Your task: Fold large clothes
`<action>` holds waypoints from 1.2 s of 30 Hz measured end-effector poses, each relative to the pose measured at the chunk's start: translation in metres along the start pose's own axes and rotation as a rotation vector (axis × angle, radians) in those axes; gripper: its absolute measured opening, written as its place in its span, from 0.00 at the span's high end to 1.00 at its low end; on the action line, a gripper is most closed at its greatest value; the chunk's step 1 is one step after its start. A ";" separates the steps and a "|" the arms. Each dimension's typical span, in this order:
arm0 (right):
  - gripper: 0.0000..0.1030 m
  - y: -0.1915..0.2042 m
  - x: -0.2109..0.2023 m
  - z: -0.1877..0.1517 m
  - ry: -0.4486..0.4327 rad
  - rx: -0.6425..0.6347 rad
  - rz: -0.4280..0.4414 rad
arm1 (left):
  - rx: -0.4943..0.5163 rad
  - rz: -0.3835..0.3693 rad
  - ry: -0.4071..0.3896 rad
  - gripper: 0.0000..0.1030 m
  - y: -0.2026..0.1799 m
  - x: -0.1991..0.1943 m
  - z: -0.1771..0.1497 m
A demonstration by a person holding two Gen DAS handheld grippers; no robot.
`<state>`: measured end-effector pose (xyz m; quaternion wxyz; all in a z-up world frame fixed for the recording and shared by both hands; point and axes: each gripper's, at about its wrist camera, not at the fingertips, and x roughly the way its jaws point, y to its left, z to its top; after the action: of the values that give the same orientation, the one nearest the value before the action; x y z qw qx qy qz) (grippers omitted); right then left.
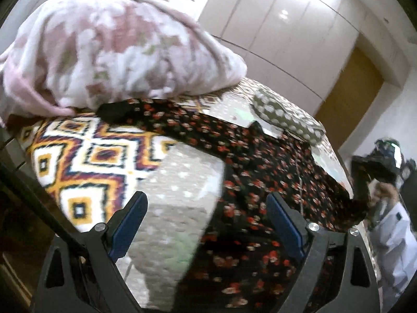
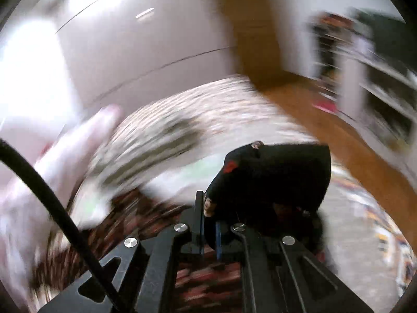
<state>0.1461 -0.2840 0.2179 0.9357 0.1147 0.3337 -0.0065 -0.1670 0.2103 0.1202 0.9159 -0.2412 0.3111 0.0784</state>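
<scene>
A black garment with small red flowers lies spread across the bed, one sleeve stretching to the upper left. My left gripper hovers above it, its blue pads wide apart with nothing between them. At the right edge of the left wrist view, the right gripper lifts a corner of the garment off the bed. In the blurred right wrist view, my right gripper is shut on a bunched fold of the black floral garment, which bulges above the fingers.
A pink and white fleece blanket is piled at the head of the bed. A diamond-patterned cover and a dotted cushion lie on the bedspread. White wardrobe doors, a wooden door and shelves surround the bed.
</scene>
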 end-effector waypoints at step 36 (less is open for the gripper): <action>0.55 0.242 0.032 -0.212 0.217 -0.781 0.191 | -0.025 0.054 0.030 0.11 0.035 -0.006 -0.019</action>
<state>0.0597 -0.0002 0.0895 0.8647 -0.2182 0.3954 0.2196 -0.1925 0.2313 0.0967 0.9057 -0.2452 0.3300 0.1033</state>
